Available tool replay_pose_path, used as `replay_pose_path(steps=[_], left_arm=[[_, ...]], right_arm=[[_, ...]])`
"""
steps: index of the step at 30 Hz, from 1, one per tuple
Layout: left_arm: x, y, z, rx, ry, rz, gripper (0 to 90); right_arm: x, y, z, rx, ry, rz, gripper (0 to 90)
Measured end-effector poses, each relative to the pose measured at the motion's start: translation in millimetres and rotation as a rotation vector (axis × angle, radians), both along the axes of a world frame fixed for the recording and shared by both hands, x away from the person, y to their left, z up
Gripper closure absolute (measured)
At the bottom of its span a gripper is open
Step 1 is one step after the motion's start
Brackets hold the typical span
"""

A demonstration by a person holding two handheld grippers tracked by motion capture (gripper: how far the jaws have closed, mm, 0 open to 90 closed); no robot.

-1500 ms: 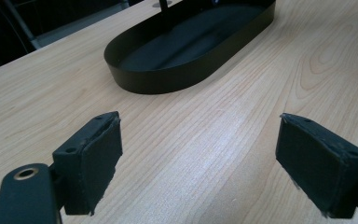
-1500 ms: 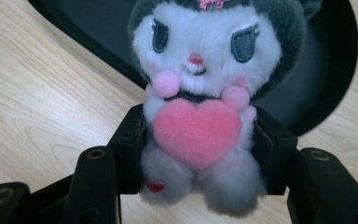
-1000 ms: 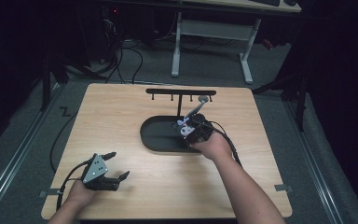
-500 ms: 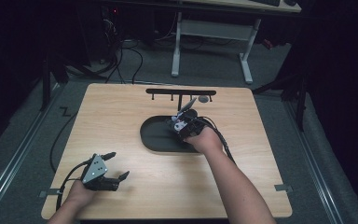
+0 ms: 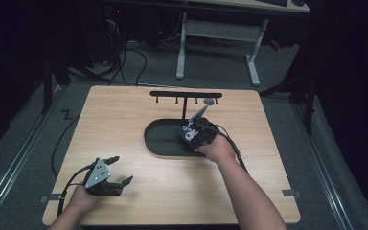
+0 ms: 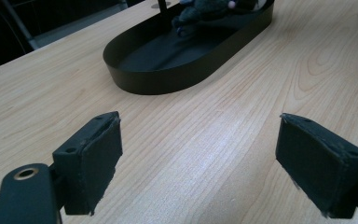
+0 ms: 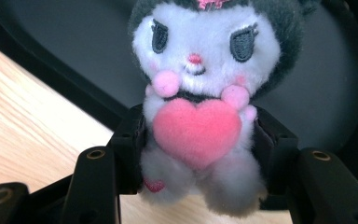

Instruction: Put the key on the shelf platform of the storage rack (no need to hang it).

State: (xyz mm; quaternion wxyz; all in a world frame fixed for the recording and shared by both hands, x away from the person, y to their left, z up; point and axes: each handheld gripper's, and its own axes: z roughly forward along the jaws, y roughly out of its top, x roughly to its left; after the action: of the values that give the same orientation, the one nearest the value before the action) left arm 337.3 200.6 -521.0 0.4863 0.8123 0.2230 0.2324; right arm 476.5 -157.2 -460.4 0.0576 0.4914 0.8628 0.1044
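A small plush toy (image 7: 200, 93) with a white face, dark hood and pink heart sits between the jaws of my right gripper (image 7: 198, 140), which is shut on its body. In the high view this right gripper (image 5: 194, 134) hovers over the right end of a black oval tray (image 5: 160, 136). A thin grey piece (image 5: 201, 112) slants up from it toward the rack. My left gripper (image 5: 123, 168) rests near the table's front left, open and holding nothing. Its own view shows the left gripper (image 6: 200, 163) spread wide, facing the tray (image 6: 168, 79) across bare wood.
A black rack with small hooks (image 5: 186, 94) stands just behind the tray. The wooden table (image 5: 124, 120) has bare wood around the tray. Cables trail from both grippers. A desk frame and cables lie on the floor beyond the far edge.
The right hand with the plush toy shifted slightly to the left over the tray's right end. The left gripper has stayed where it was.
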Motion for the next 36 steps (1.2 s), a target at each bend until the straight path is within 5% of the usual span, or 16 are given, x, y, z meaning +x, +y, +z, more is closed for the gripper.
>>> replay_pose_path(steps=[23, 36], left_arm=[[-0.1, 0.6, 0.1, -0.005, 0.004, 0.003, 15.4], [-0.4, 0.7, 0.1, -0.005, 0.002, 0.003, 15.4]], right_arm=[[9.2, 3.7, -13.0, 0.007, 0.004, -0.018, 44.5], [8.6, 3.4, -9.0, 0.033, -0.007, -0.037, 27.4]])
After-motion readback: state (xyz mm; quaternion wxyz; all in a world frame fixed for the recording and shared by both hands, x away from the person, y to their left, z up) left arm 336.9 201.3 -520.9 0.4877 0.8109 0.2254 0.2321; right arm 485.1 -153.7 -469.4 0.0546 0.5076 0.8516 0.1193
